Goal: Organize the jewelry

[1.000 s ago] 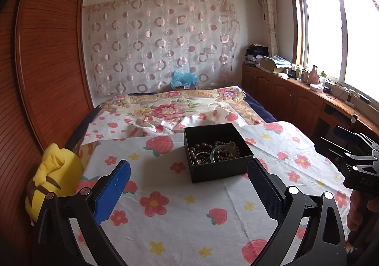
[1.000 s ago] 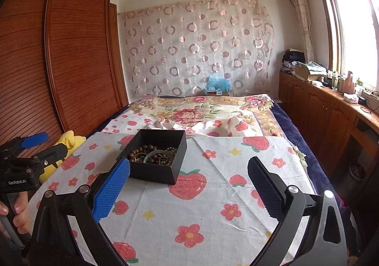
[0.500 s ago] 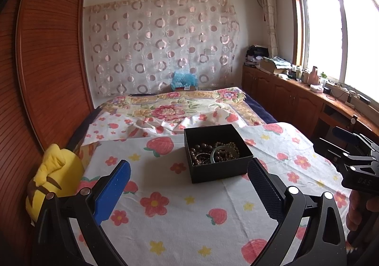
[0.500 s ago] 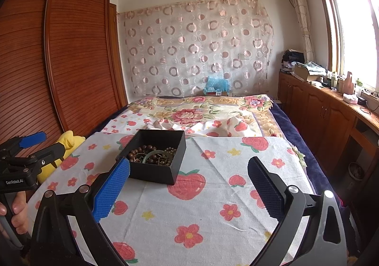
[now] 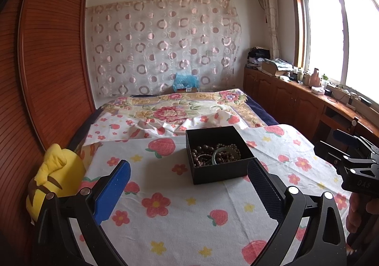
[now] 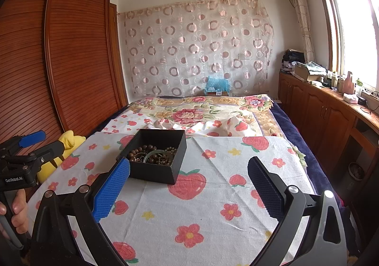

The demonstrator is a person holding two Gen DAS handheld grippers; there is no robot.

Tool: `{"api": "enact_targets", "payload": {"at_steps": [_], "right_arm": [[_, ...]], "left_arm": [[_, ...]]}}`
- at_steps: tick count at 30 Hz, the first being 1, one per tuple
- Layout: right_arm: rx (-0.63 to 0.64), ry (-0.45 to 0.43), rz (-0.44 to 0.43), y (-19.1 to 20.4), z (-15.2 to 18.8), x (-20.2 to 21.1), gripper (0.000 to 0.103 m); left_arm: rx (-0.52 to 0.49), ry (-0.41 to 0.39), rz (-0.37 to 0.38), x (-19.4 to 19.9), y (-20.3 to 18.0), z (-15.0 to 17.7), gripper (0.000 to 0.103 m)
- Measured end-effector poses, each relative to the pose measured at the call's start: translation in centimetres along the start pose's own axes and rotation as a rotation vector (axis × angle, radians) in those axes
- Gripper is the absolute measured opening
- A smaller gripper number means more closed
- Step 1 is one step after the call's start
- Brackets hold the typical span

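A black open box (image 5: 220, 172) sits on the strawberry-print cloth on the bed, also in the right wrist view (image 6: 156, 172). Inside lie brown bead bracelets (image 5: 203, 154) and a pale green bangle (image 5: 223, 156); both show in the right wrist view, beads (image 6: 142, 151) and bangle (image 6: 155, 156). My left gripper (image 5: 187, 191) is open and empty, just short of the box's near side. My right gripper (image 6: 188, 191) is open and empty, in front of the box and to its right. Each gripper shows at the edge of the other's view, the right (image 5: 350, 159) and the left (image 6: 26, 147).
A yellow plush toy (image 5: 56, 176) lies at the cloth's left edge beside the wooden wardrobe (image 5: 47, 64). A floral quilt (image 5: 180, 109) covers the far bed. Wooden cabinets (image 6: 331, 114) with clutter run along the right under the window.
Both grippers have drifted very slightly; the box sits a touch lower in the right wrist view. Nothing was taken hold of or let go.
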State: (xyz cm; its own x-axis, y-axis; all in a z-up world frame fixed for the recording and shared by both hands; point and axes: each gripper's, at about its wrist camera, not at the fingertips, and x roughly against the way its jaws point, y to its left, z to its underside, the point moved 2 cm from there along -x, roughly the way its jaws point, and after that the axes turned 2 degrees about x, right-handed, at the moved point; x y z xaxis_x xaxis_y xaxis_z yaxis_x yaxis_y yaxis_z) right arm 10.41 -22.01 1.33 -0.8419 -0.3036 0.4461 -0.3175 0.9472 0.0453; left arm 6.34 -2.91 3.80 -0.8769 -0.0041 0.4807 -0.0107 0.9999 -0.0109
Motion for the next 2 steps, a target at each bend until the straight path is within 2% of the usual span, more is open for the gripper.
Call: {"api": "enact_targets", "payload": {"at_steps": [2], "right_arm": [[0.0, 0.0, 0.0, -0.01, -0.01, 0.06, 0.1]], "left_arm": [[0.001, 0.0, 0.006, 0.07, 0.07, -0.08, 0.095]]}}
